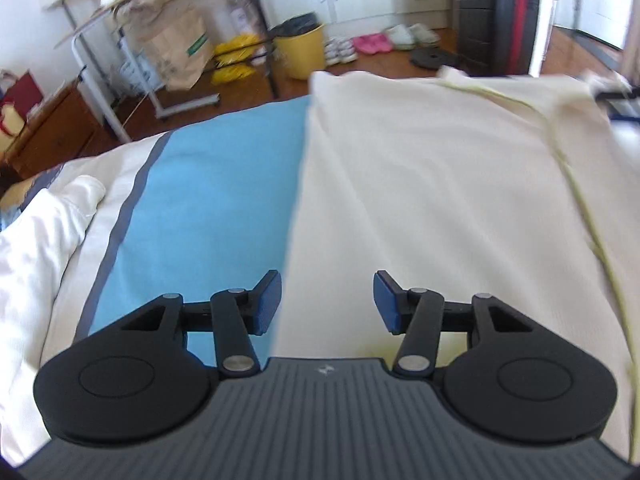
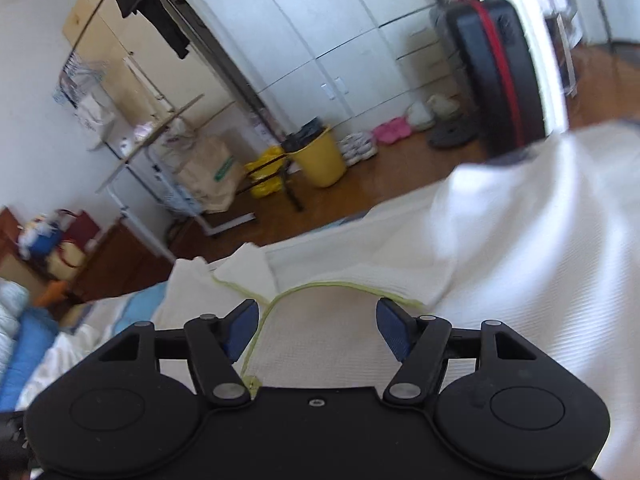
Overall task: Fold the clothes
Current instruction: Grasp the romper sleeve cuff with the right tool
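Left gripper [image 1: 327, 303] half open above the cream garment [image 1: 440, 200], nothing between the blue pads, garment's straight left edge running just under the left pad [image 1: 269, 300]. Right gripper [image 2: 317, 330] spread wider, also empty, over the same garment [image 2: 332, 344] near its yellow-green trim [image 2: 320, 286]. Garment spread flat on the bed, blue sheet [image 1: 208, 208] bare beside it. White pillow [image 1: 36, 248] at far left. Wooden floor [image 1: 360, 68] beyond the bed's far edge, with a yellow bin [image 1: 304, 52].
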Motion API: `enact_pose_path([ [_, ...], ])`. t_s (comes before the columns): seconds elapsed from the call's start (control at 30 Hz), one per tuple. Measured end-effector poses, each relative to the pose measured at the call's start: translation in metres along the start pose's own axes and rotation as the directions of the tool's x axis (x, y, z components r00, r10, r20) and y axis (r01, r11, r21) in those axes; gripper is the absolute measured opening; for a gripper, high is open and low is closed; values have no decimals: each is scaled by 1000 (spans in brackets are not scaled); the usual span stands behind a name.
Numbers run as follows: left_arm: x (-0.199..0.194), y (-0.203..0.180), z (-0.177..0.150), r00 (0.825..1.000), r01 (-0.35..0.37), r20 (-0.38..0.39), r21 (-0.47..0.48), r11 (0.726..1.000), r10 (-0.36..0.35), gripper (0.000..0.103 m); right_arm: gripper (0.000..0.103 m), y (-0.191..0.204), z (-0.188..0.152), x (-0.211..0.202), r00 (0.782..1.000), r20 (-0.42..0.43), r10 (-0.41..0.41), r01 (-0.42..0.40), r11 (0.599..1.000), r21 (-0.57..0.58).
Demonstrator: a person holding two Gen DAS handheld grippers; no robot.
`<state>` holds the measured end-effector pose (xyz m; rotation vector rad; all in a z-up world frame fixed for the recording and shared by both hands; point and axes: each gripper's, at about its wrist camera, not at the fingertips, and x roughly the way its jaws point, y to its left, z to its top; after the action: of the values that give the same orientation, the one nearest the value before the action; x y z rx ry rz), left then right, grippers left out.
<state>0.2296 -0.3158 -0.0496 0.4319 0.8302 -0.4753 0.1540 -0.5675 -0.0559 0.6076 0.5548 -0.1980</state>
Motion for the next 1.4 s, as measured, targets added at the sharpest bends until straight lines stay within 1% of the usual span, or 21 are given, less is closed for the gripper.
enact_pose_path([
  [0.13,-33,-42,-29,998,59,36,-1,998,-59,58,71,9,18,-70,996,-8,-87,86,996,-25],
  [0.23,-56,-82,-45,991,120,62,-14,993,-119,59,71,-9,12,-135,979,-40,-198,198,980,17],
  [0.3,-66,-106,-54,985,164,62,-19,986,-163,61,71,-34,-4,-182,964,-56,-260,264,962,72],
  [0.43,-88,-155,-73,961,276,40,-16,961,-275,61,71,-93,-63,-266,930,-43,-364,363,899,243],
  [0.5,-97,-176,-83,952,305,36,1,952,-305,61,71,-121,-97,-300,909,-33,-416,399,843,361],
  [0.57,-101,-192,-92,946,322,30,-9,947,-322,62,71,-141,-119,-315,901,-68,-429,414,801,432],
  [0.63,-102,-201,-101,943,332,7,-28,943,-332,62,71,-155,-132,-322,906,-87,-415,407,793,453],
  [0.77,-106,-204,-124,948,317,-28,-37,948,-318,63,71,-163,-151,-325,887,-121,-446,450,771,450],
  [0.8,-107,-200,-130,945,325,-31,-32,945,-326,63,71,-163,-153,-326,869,-130,-477,483,764,427],
  [0.93,-116,-186,-144,933,360,-13,-44,932,-361,63,72,-175,-161,-343,752,-106,-651,633,668,390],
  [0.97,-116,-185,-145,931,365,-12,-48,930,-366,63,72,-181,-162,-345,760,-83,-644,616,675,406],
  [1.07,-115,-183,-145,929,368,-5,-64,927,-369,63,69,-205,-163,-332,862,-67,-502,480,770,419],
  [1.1,-115,-184,-145,930,367,-6,-65,928,-368,63,51,-213,-164,-327,891,-61,-450,432,797,423],
  [1.13,-116,-185,-145,931,365,-5,-61,929,-366,63,10,-206,-163,-317,880,-59,-472,464,825,323],
  [1.17,-116,-185,-144,931,364,-5,-55,930,-364,63,7,-199,-162,-307,868,-55,-494,493,842,218],
  [1.2,-118,-185,-145,932,363,-5,-51,930,-364,63,6,-182,-163,-307,849,-2,-528,526,845,93],
  [1.23,-120,-183,-146,931,364,-3,-49,930,-365,63,5,-165,-164,-307,831,55,-554,556,831,-31],
  [1.27,-123,-180,-148,930,368,0,-47,929,-368,63,4,-152,-166,-321,799,126,-588,598,799,-59],
  [1.33,-124,-170,-151,931,364,-6,-69,929,-365,63,3,-126,-169,-349,721,268,-639,680,726,-99],
  [1.37,-124,-163,-153,934,355,-12,-92,930,-357,64,3,-120,-171,-362,665,300,-684,734,674,-91],
  [1.4,-124,-157,-154,937,345,-18,-115,931,-349,64,3,-119,-173,-372,638,299,-709,759,645,-91],
])
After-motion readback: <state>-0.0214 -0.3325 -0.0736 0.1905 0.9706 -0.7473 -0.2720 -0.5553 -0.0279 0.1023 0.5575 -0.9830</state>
